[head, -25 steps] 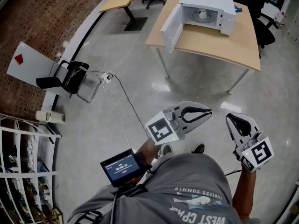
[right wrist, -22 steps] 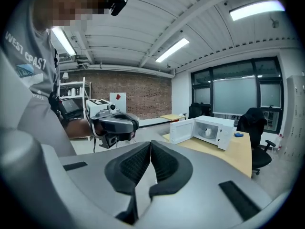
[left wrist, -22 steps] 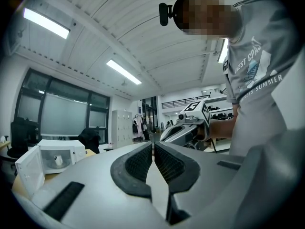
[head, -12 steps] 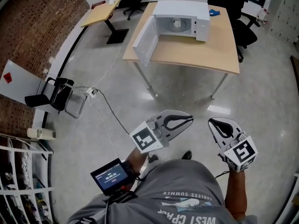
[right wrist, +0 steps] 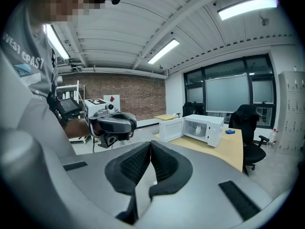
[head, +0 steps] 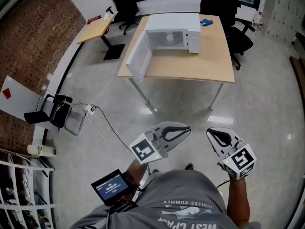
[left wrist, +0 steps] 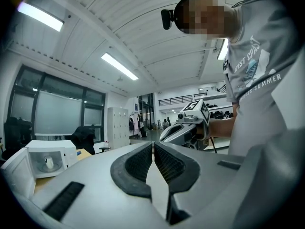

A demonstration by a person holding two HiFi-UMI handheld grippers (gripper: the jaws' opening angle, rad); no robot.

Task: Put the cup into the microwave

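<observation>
Head camera: high over the person, tilted steeply down, well back from the tabletop (head: pixel 190 66). Cameras on the left hand-held gripper (head: pixel 187 127) and the right hand-held gripper (head: pixel 210 132) look roughly level along their own jaws. All three views share the distant microwave (head: pixel 169 32); each gripper view also catches the other gripper.

A red brick wall (head: pixel 33 37) fills the frame's left, and a glossy grey floor (head: pixel 181 104) spreads across the middle. A pale wooden table (head: pixel 209 66) stands upper centre, a black office chair (head: pixel 224 4) behind it. Strip lights (right wrist: pixel 159 51) run overhead above tall windows (right wrist: pixel 228 92).
</observation>
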